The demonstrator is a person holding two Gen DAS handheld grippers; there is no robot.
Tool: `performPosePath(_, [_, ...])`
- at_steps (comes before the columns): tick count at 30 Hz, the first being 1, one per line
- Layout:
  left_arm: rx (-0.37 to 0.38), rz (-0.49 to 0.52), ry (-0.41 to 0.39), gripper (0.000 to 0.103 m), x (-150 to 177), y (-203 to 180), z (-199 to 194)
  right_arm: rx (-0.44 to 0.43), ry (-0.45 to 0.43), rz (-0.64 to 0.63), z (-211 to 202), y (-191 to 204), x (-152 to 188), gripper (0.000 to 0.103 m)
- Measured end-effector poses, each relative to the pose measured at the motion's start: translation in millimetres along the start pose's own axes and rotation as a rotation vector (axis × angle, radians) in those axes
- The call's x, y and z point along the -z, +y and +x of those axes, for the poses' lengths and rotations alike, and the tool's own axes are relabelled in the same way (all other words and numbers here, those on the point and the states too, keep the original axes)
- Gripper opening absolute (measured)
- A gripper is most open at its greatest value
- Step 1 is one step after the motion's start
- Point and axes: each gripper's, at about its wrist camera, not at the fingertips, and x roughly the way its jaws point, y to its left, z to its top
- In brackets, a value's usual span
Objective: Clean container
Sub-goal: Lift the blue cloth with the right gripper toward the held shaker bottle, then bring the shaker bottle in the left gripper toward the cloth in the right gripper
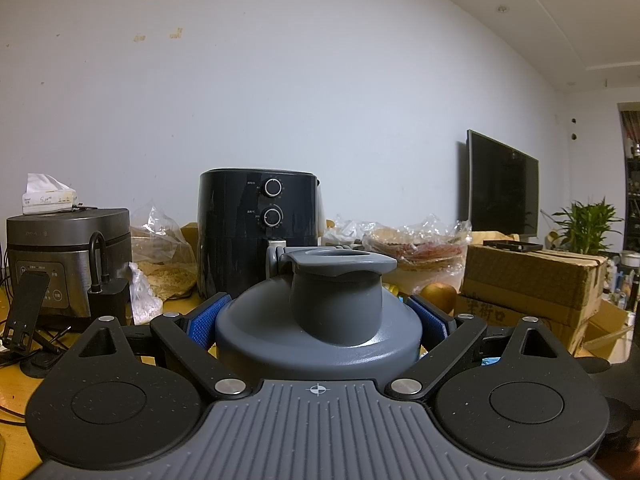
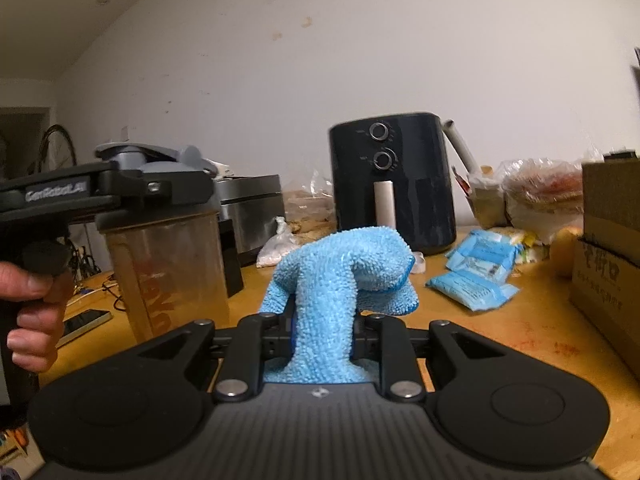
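Note:
The container is a translucent brownish shaker bottle [image 2: 168,268] with red lettering and a grey lid [image 1: 320,320]. My left gripper [image 1: 318,322] is shut on the lid, its blue pads [image 1: 204,320] pressing both sides. The right wrist view shows the left gripper [image 2: 100,190] holding the bottle upright just above the wooden table [image 2: 500,332], with a hand [image 2: 28,312] on its grip. My right gripper [image 2: 322,328] is shut on a light blue microfibre cloth [image 2: 344,280], which bunches up in front of it, to the right of the bottle.
A black air fryer [image 2: 394,184] stands at the back by the wall, a rice cooker [image 1: 68,260] to its left. Blue packets [image 2: 476,272] lie on the table right of centre. A cardboard box [image 2: 608,264] sits at the right edge. A phone [image 2: 84,320] lies left.

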Motion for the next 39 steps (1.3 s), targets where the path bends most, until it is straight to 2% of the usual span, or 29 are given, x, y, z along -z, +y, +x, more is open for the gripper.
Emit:
performPosePath(5, [0.0, -0.001, 0.002, 0.095, 0.0, -0.1, 0.3, -0.017, -0.023, -0.046, -5.6, 8.8, 0.9, 0.019])
performPosePath(18, [0.015, 0.006, 0.01, 0.095, 0.0, 2.4, 0.1, -0.091, 0.001, 0.002, -6.1, 5.8, 2.9, 0.015])
performPosePath(25, [0.064, 0.014, 0.013, 0.095, 0.0, 8.3, 0.3, -0.092, -0.011, 0.022, -8.7, 1.5, 1.0, 0.015])
performPosePath(39, [0.19, 0.029, -0.004, 0.095, 3.8, 23.2, 4.7, -0.152, -0.033, 0.001, -13.2, 6.7, -1.6, 0.015])
